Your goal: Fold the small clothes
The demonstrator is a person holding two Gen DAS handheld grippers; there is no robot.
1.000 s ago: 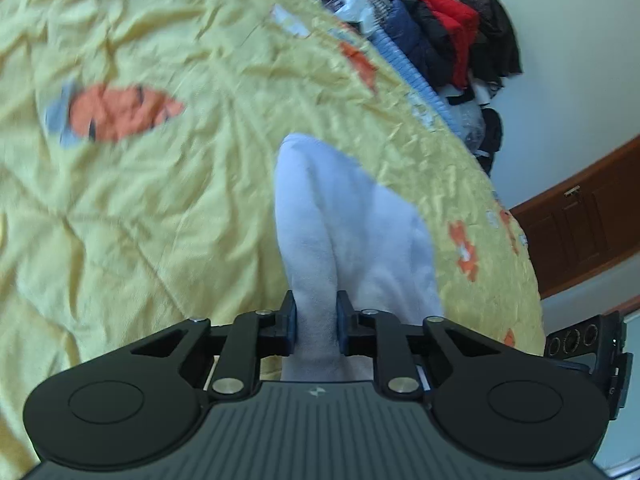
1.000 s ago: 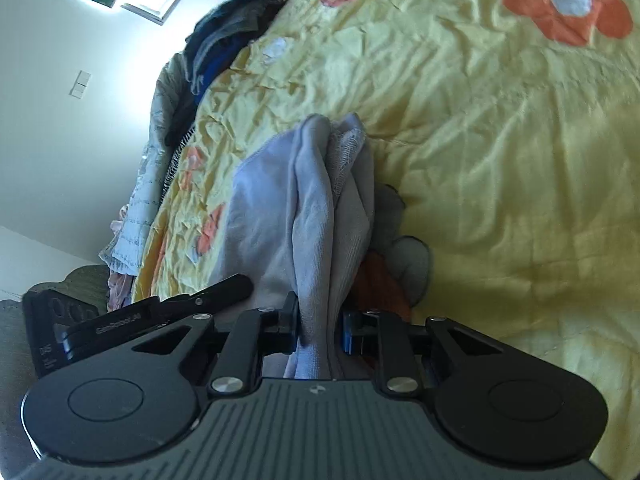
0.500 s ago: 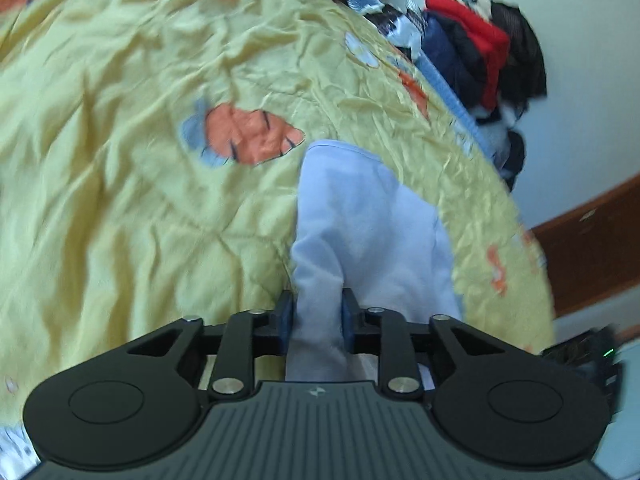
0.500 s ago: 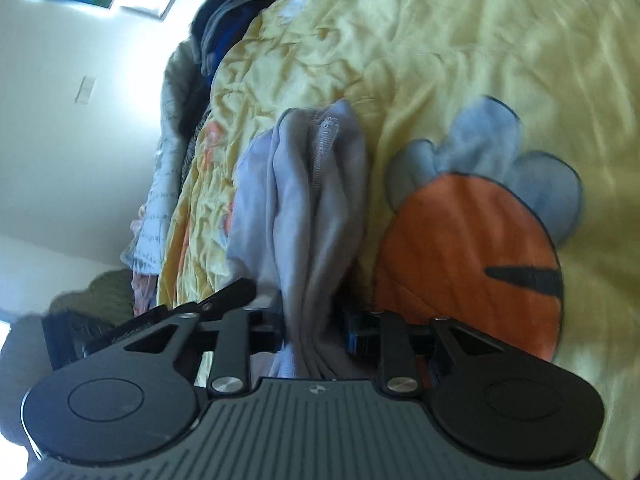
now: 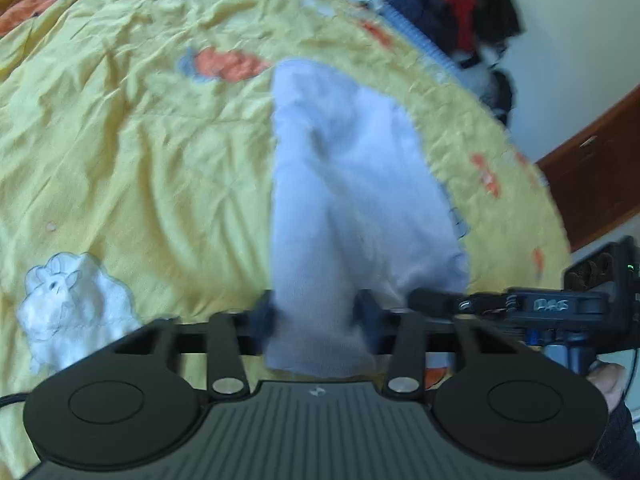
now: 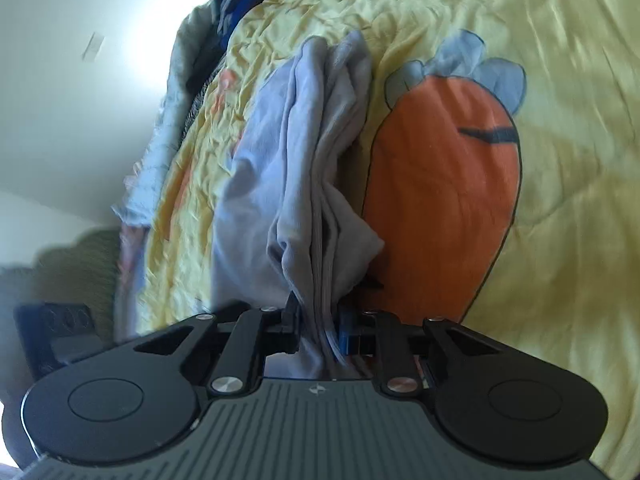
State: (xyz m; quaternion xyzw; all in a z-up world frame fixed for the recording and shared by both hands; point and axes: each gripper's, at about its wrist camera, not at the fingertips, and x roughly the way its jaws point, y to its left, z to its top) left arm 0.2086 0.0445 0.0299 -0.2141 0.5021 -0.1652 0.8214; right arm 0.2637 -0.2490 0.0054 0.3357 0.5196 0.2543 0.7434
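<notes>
- Left gripper [image 5: 316, 316]: clamped on a gathered edge of the pale grey garment [image 5: 352, 184]; cloth bunched between the fingers, blurred.
- Right gripper [image 6: 318, 320]: clamped on several stacked layers of the same garment [image 6: 304, 168], ribbed edge visible at the pinch.
- Right gripper also seen at the right edge of the left wrist view [image 5: 532, 306], close alongside; both pinch points judged to sit on the near edge.
- Garment: held at the near end by both grippers, running away over the yellow quilt [image 5: 120, 140]; far end apparently resting on it, contact not confirmed.
- Long axis: from the grippers straight outward, far end toward the clothes pile [image 5: 440, 4] in the left wrist view.
- Orange carrot appliqué [image 6: 440, 184] just beside the garment in the right wrist view.
- Step judged: carrying the gripped edge for a fold.
- Advice: keep both pinches level and equally tensioned; lay the edge square over the far end; release only once layers lie flat.
- Risk: uneven pull likely to skew the stacked layers.
</notes>
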